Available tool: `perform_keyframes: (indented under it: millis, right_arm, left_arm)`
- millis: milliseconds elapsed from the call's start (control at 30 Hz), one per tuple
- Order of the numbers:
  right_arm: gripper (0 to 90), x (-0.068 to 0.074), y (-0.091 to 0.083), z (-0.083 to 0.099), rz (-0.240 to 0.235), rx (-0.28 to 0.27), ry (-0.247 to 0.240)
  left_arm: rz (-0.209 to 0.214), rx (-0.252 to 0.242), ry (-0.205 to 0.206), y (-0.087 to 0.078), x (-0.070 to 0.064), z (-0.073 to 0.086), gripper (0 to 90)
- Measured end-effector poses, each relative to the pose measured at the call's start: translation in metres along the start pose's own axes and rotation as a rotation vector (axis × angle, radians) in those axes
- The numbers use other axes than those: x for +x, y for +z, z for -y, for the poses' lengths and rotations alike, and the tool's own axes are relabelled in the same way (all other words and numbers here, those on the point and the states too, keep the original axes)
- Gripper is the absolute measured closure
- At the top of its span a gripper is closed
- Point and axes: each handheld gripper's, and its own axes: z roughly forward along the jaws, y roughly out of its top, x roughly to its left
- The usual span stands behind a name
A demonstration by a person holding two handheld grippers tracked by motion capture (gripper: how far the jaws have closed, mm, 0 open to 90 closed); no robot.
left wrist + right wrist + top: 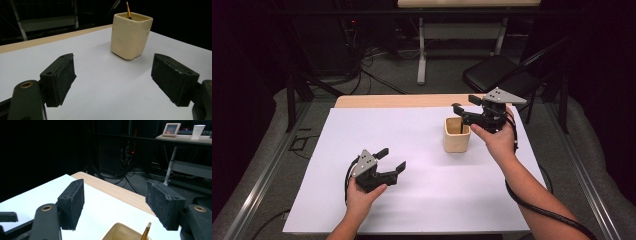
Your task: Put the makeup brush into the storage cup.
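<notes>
— Right gripper (460,114): status?
— Jaws spread wide, nothing held. It hangs just above the cream cup (457,136), at about one o'clock on the white sheet (422,200).
— Contents of the cup?
— One pencil (128,11), upright, leaning on the far wall, tip above the rim.
— Left gripper (393,161)?
— Wide open, empty, low over the sheet at seven o'clock, well apart from the cup and facing it.

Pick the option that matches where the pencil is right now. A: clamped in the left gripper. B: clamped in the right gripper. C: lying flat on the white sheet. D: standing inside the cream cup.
D: the pencil pokes up out of the cream cup, while the right gripper above it and the left gripper both stand open and hold nothing.
</notes>
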Motion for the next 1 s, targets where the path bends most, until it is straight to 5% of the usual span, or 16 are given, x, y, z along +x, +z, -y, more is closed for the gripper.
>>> perform_keyframes:
  millis: [1000]
  right_arm:
    - [31.5, 0.023, -0.046, 0.005, -0.102, 0.000, -0.018]
  left_arm:
    - [0.004, 0.001, -0.006, 0.000, 0.000, 0.000, 19.4]
